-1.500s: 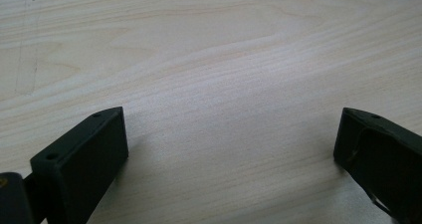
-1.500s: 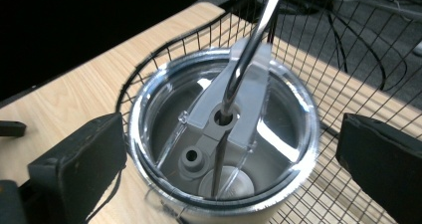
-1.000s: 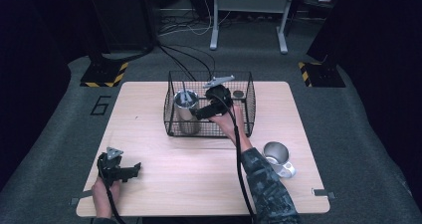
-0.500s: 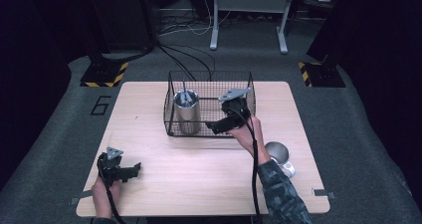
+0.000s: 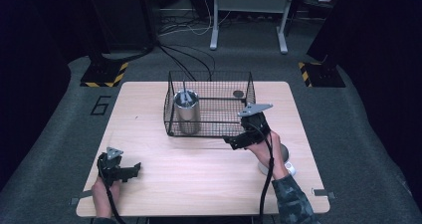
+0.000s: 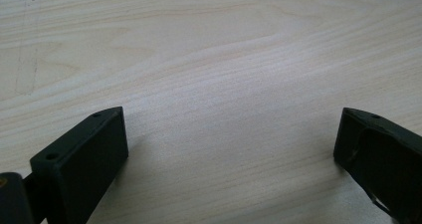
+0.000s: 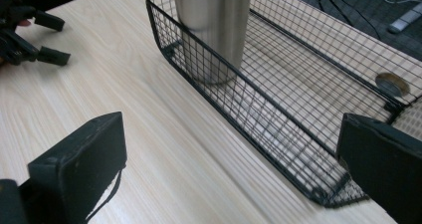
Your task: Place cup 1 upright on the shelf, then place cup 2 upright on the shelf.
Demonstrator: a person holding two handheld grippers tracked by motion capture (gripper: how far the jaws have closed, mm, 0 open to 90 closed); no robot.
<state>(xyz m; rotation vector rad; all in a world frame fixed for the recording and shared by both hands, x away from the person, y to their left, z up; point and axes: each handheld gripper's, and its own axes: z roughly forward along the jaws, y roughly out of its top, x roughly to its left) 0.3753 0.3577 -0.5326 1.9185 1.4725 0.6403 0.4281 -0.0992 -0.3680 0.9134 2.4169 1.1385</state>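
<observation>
While you are holding the right gripper (image 5: pixel 233 142) just outside the near wall of the wire basket (image 5: pixel 209 130), its jaws are standing spread wide with nothing between them. The steel tumbler (image 5: pixel 187 113) is standing upright inside the basket, at its left end, toward the far edge of the table (image 5: pixel 199 169). In the right gripper view that tumbler (image 7: pixel 214 25) is rising ahead and to the left of the jaws, behind the mesh.

What matters for the coming move is the second steel cup (image 5: pixel 287 157) at the right edge of the table. It is lying behind your right wrist, on the near side, while the jaws are pointing left toward the table's middle (so, as I judge it, you would be turning the hand back around before you could close on it). How that cup is lying I cannot tell; your forearm is covering most of it.

Your right hand is by far the nearer one. The left gripper (image 5: pixel 130 170) is resting near the near left corner, well apart from both vessels, its jaws also spread over bare wood (image 6: pixel 219 84).
</observation>
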